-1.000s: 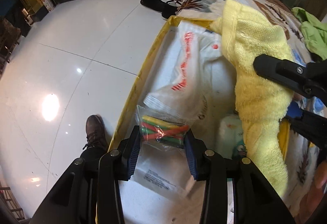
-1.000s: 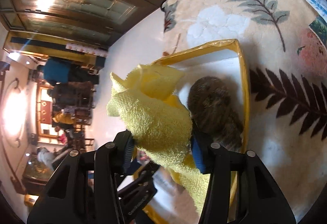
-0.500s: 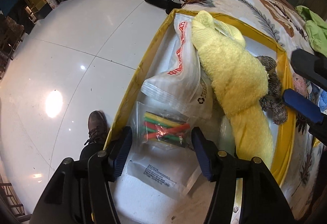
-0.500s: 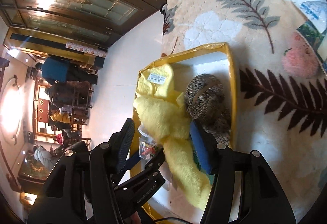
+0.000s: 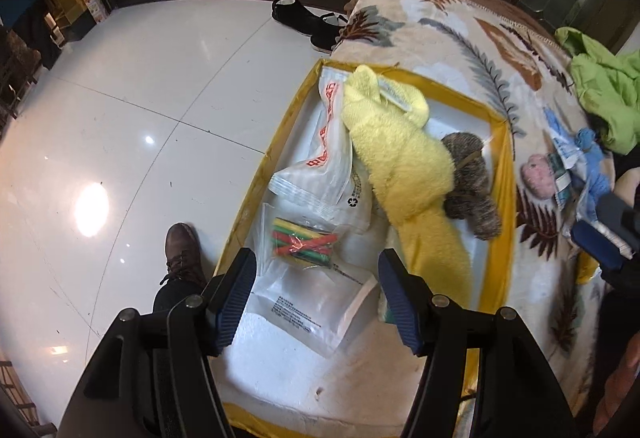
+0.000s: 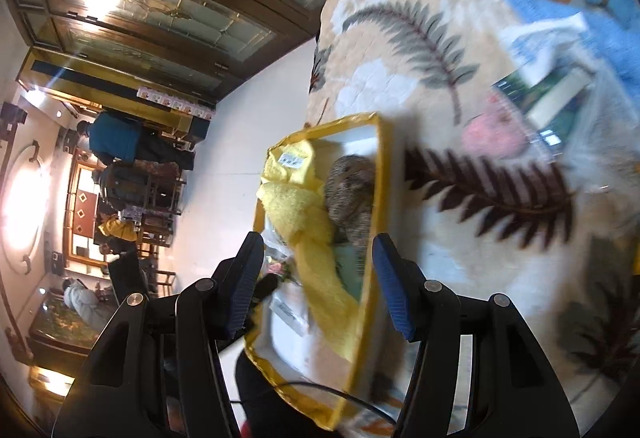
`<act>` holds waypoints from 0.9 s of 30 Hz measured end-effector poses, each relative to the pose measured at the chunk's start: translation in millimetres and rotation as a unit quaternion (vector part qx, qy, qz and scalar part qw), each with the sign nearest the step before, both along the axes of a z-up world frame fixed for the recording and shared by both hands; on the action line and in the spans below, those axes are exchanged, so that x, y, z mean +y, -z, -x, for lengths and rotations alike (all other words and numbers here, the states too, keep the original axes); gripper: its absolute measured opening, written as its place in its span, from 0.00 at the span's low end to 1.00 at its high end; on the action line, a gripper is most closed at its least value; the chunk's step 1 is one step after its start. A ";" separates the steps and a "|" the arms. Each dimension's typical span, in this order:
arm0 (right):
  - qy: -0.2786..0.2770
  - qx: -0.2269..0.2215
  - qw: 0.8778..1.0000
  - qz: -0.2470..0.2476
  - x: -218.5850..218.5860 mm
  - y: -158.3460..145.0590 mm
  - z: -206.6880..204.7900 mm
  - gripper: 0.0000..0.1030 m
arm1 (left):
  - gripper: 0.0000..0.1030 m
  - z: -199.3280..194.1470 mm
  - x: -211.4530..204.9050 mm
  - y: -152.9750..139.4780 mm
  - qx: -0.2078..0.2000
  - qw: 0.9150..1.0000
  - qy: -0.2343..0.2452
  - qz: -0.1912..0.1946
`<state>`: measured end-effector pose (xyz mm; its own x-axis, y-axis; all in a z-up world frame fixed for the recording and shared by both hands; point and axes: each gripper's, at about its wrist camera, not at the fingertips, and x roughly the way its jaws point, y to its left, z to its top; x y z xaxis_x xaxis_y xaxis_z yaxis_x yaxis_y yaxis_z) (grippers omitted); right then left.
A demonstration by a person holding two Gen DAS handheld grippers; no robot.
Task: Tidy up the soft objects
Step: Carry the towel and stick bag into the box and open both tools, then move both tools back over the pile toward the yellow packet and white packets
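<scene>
A yellow-rimmed box (image 5: 506, 178) sits on the flowered blanket (image 5: 452, 38). In it lie a yellow towel (image 5: 400, 166), a brown knitted piece (image 5: 468, 178), a white plastic bag with red print (image 5: 324, 166) and a clear bag of coloured sticks (image 5: 304, 242). My left gripper (image 5: 316, 266) hovers over the clear bag, jaws opening, pads off it. My right gripper (image 6: 318, 246) is open and empty above the box's near rim (image 6: 380, 178), with the towel (image 6: 304, 214) and the knitted piece (image 6: 352, 190) below. Its blue pad shows at the left wrist view's right edge (image 5: 600, 242).
On the blanket to the right of the box lie a pink soft thing (image 5: 538, 176), a blue fluffy thing (image 5: 592, 158) with packets, and a green garment (image 5: 604, 86). Black shoes (image 5: 308, 22) stand on the white tiled floor. A person's brown shoe (image 5: 182, 250) is beside the box.
My left gripper opened off the clear bag and rose. My right gripper let go of the yellow towel, which now lies in the box, and pulled back.
</scene>
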<state>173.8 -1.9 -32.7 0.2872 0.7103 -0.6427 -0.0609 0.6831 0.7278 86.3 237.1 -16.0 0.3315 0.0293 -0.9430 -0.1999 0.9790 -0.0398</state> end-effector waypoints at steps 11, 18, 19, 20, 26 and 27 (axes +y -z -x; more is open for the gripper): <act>0.042 -0.014 0.999 0.012 -85.9 -7.6 29.4 0.55 | 0.65 4.7 -39.8 -21.8 -0.023 0.999 0.032 -0.022; 0.068 -0.019 0.997 0.029 -121.9 -7.2 46.0 0.55 | 0.65 3.8 -85.6 -23.8 -0.036 0.996 0.068 -0.035; 0.070 -0.020 0.997 0.032 -126.9 -6.7 48.4 0.55 | 0.65 3.1 -94.9 -23.5 -0.037 0.996 0.077 -0.035; 0.071 -0.019 0.997 0.035 -131.0 -6.1 49.2 0.55 | 0.65 3.5 -100.6 -23.6 -0.039 0.995 0.082 -0.035; 0.099 -0.019 0.994 0.050 -165.2 -3.2 60.7 0.55 | 0.65 0.2 -139.8 -21.0 -0.046 0.992 0.112 -0.042; 0.105 -0.016 0.993 0.050 -172.7 -2.1 62.5 0.55 | 0.65 -2.0 -147.6 -19.2 -0.044 0.991 0.118 -0.039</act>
